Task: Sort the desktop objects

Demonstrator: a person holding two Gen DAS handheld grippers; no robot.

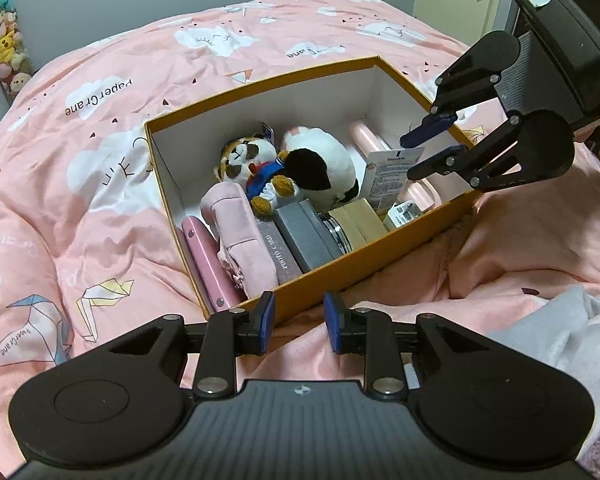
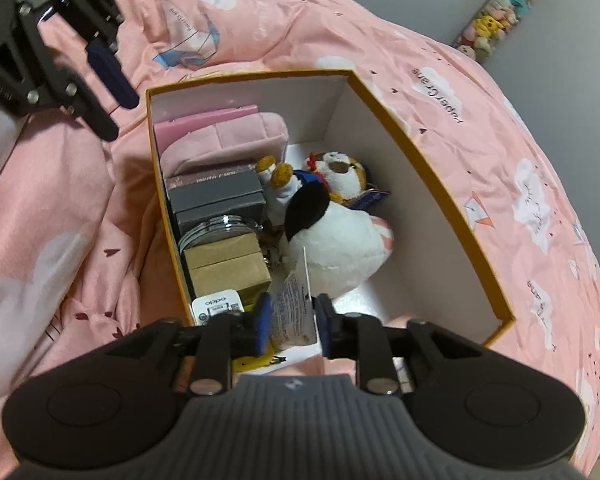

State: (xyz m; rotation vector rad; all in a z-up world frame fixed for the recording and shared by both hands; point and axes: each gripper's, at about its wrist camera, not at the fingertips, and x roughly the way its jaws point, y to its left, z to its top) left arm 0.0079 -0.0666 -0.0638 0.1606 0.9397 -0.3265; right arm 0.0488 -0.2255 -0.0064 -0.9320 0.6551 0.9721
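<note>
The right gripper hangs over the orange box on the bed, jaws parted around a printed packet without pressing it. The left gripper waits open, empty, by the near rim. A clean lift should leave the packet standing among the toys.

the box sits on the quilt. inside it, two plush toys lie in the middle. a pouch, a card case, a flat case, a jar and a carton stand in a row along the box's near wall, seen from the left wrist. a leaflet stands at the box's right end, beside a charger.
</note>
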